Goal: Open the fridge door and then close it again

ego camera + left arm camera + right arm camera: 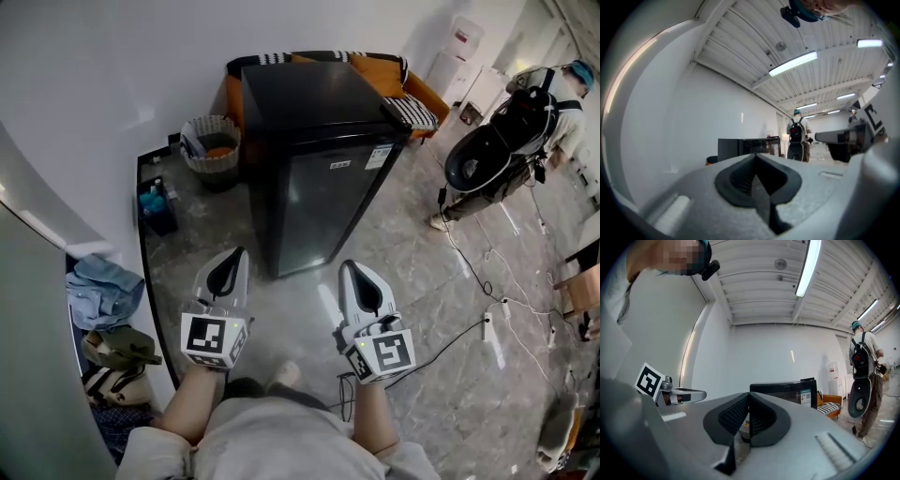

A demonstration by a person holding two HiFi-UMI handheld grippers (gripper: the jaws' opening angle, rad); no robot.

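While the fridge [323, 159] stands shut at the far wall, left claw [234, 261] clenched, empty, right claw [354, 274] clenched, empty, both well short of it.

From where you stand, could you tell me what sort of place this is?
Probably a lounge or break corner of a large open workspace: a small black fridge stands by an orange sofa, a water dispenser stands at the far wall, and a power strip lies on the stone-look floor.
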